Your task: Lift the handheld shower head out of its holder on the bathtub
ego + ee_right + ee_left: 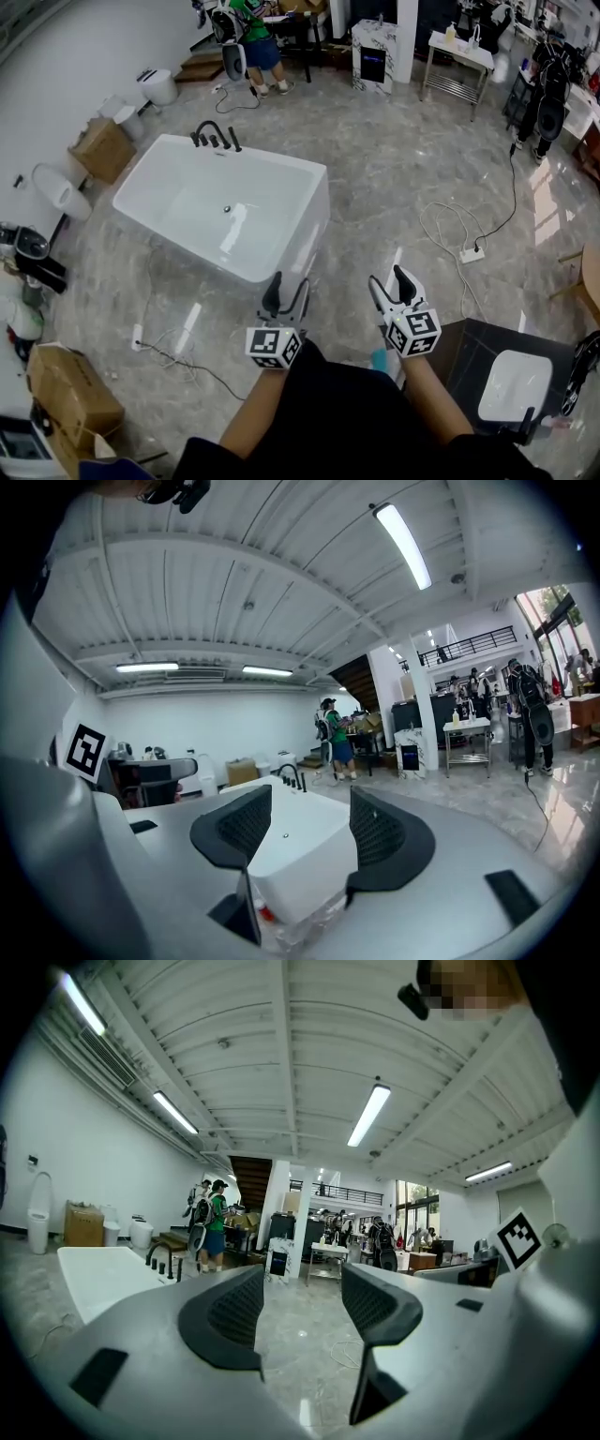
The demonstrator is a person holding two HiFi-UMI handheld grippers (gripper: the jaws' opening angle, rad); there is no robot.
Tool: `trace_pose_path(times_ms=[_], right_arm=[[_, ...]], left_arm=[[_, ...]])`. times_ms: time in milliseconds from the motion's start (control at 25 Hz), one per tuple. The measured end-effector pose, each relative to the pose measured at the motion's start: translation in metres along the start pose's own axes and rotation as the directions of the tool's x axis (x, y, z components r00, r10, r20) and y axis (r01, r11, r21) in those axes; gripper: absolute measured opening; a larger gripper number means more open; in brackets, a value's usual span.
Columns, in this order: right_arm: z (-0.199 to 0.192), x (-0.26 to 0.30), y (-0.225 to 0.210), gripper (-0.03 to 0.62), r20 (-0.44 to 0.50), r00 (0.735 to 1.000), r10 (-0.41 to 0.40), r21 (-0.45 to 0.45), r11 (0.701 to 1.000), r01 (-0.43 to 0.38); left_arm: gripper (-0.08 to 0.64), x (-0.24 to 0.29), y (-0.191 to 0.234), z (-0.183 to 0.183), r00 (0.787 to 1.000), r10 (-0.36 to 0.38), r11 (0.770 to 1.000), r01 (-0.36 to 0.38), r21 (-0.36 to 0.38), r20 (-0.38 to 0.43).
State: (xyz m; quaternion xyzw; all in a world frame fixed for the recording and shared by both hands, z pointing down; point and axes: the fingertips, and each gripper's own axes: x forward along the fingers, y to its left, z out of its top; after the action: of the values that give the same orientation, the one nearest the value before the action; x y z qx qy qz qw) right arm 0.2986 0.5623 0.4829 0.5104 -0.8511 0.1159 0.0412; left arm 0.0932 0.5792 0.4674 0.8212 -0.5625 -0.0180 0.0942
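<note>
My left gripper (288,284) and right gripper (388,278) both gape wide and empty, near the bathtub (292,246). The black fittings (216,137) on its far rim are too small to pick out the shower head.

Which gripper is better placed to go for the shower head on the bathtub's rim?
Left, marginally. The left gripper stands nearer the bathtub and its black fittings than the right gripper; both are open, empty and well short of it.

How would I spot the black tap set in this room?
Find the big white bathtub in the middle of the grey floor. On its far rim stands a row of black fittings, the only dark things on that rim.
</note>
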Motion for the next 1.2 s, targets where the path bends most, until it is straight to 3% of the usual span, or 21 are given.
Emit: trace_pose_path(times_ms=[240, 440, 760, 1200], right_arm=[[-0.008, 0.008, -0.001, 0.23, -0.021, 1.0, -0.006, 0.002, 1.0, 0.006], [-0.018, 0.026, -0.009, 0.23, -0.067, 0.998, 0.003, 0.012, 1.0, -0.002], [-0.014, 0.109, -0.063, 0.23, -0.116, 0.993, -0.011, -0.004, 1.0, 0.01], [0.033, 0.275, -0.124, 0.23, -0.162, 0.987, -0.021, 0.005, 1.0, 0.023]], left_arm=[[0.238, 0.004, 0.008, -0.006, 0.999, -0.018, 1.0, 0.018, -0.01, -0.031], [0.238, 0.037, 0.021, -0.013, 0.999, -0.023, 0.999, 0.021, -0.042, -0.044], [0.238, 0.15, 0.05, -0.025, 0.994, -0.087, 0.995, 0.084, -0.045, -0.063], [0.238, 0.314, 0.132, 0.005, 0.989, -0.115, 0.992, 0.11, -0.059, -0.091]])
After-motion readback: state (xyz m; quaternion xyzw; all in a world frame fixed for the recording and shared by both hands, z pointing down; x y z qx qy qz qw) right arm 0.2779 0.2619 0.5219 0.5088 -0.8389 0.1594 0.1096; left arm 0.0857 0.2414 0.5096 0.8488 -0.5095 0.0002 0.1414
